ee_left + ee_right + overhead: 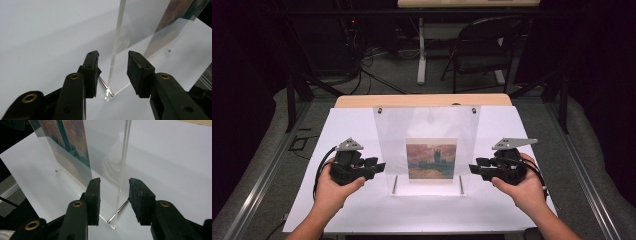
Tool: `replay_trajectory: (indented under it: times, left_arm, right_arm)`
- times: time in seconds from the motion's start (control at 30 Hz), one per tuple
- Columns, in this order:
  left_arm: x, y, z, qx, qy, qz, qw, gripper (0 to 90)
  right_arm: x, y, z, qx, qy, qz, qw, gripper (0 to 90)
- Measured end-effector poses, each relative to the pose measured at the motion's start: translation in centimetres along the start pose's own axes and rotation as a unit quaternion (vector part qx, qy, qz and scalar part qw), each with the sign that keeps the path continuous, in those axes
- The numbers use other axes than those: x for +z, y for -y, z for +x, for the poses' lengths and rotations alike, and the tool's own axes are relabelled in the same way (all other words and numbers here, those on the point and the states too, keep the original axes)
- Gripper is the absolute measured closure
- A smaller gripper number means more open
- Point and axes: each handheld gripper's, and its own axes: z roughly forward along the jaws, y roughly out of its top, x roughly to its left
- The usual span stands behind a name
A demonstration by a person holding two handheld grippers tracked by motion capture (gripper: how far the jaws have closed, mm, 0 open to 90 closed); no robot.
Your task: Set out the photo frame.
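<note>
A clear acrylic picture stand [427,125] stands upright in the middle of the white table [347,130], with a small painting print [431,160] in its lower half. My left gripper [379,166] sits at its left edge and my right gripper [474,168] at its right edge. In the left gripper view the jaws [113,53] straddle the thin panel edge [116,42] with a gap on each side. In the right gripper view the jaws [115,180] likewise straddle the panel edge [124,162] without touching it. Both grippers are open.
Thin metal pins [105,86] [120,211] lie along the stand's base by each jaw. The table's wooden far edge [422,100] lies behind the stand. A folding chair [484,47] and a table leg [421,50] stand farther back on the floor.
</note>
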Motion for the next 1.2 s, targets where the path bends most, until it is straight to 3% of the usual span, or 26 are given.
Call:
replay_trajectory:
  times: [0.1,0.33,0.47,0.57,0.67,0.73,0.87,1.03,1.2]
  left_arm:
    - [-0.1,0.6,0.3,-0.004,-0.013,-0.007,0.9999,58.8]
    - [0.4,2.5,1.4,-0.026,-0.033,-0.013,0.999,55.9]
    - [1.0,3.6,2.1,-0.024,-0.067,-0.017,0.9973,54.2]
    - [1.7,4.7,2.8,-0.04,-0.075,-0.025,0.996,52.6]
    - [2.2,5.5,3.3,-0.049,-0.081,-0.024,0.9952,51.2]
    - [2.6,6.2,3.8,-0.057,-0.098,-0.028,0.9932,50.8]
    - [3.5,7.5,4.7,-0.08,-0.102,-0.026,0.9912,50.7]
    - [4.2,8.6,5.5,-0.089,-0.118,-0.024,0.9888,49.3]
    - [4.6,8.9,5.6,-0.087,-0.119,-0.032,0.9886,48.7]
  right_arm:
    - [-0.2,0.4,-0.1,0.006,0.0,-0.005,1.0,59.4]
    - [-0.2,2.4,-0.9,0.017,0.034,-0.008,0.9992,57.5]
    - [0.3,3.4,-1.5,0.018,0.051,-0.004,0.9985,56.1]
    - [1.0,4.2,-1.6,0.015,0.075,0.002,0.9971,54.5]
    - [1.6,4.9,-1.9,0.017,0.082,0.005,0.9965,53.3]
    - [1.9,5.4,-2.2,0.019,0.087,0.008,0.996,52.7]
    - [2.9,6.5,-2.7,0.033,0.091,0.006,0.9953,51.2]
    - [3.9,7.5,-3.0,0.029,0.109,-0.003,0.9936,49.9]
    - [4.7,8.4,-3.3,0.019,0.122,-0.005,0.9923,49.3]
